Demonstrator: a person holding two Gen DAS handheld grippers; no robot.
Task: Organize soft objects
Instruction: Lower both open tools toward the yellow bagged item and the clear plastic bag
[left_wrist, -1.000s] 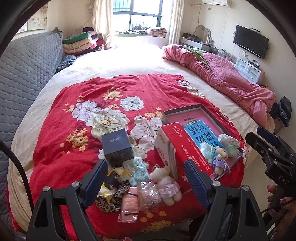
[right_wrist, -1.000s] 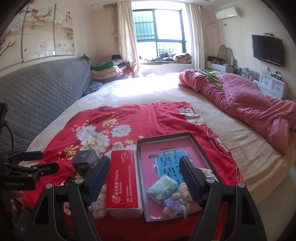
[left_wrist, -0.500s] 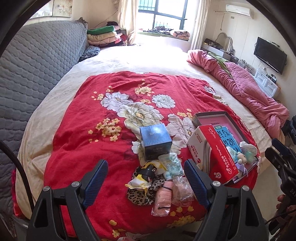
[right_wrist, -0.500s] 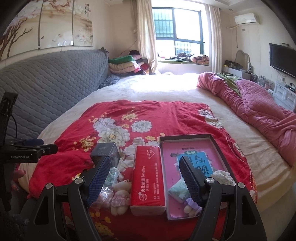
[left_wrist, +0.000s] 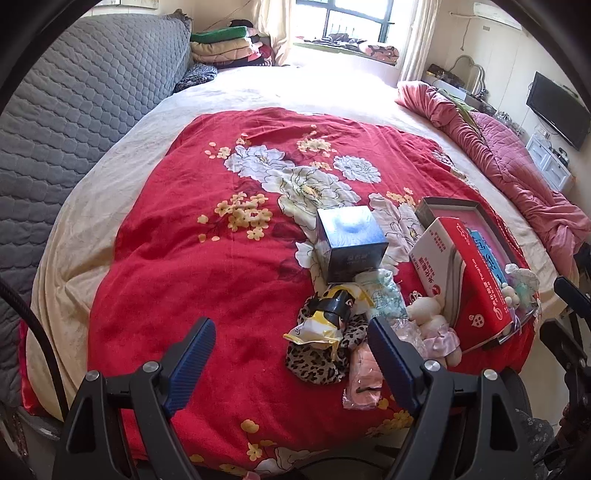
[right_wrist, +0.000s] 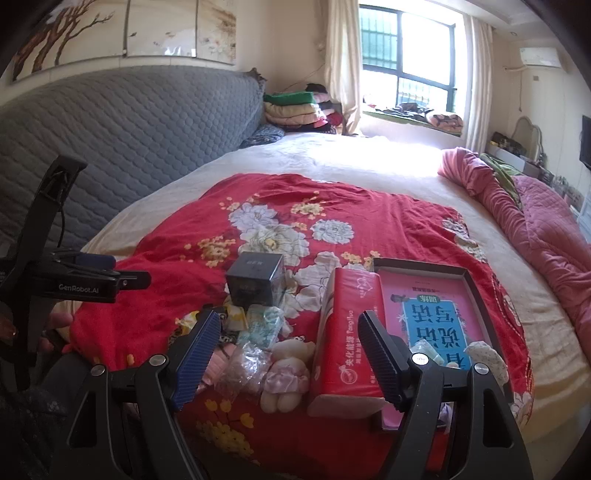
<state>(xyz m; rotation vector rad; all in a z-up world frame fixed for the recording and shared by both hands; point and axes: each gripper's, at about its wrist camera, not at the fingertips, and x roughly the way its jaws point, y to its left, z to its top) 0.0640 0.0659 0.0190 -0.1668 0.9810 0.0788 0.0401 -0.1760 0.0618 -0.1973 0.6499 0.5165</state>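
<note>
Over the rumpled red floral quilt (left_wrist: 207, 258), both tongs (left_wrist: 291, 354) (right_wrist: 288, 343) gape, released, empty.

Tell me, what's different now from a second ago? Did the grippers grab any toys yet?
Nothing grabbed yet. Both views slid left across the bed: the left gripper now sits over bare red blanket beside the toy pile, and the right gripper now frames the small teddy and red tissue pack. Both grippers stayed open and empty. The toys, dark box and tray haven't moved.
</note>
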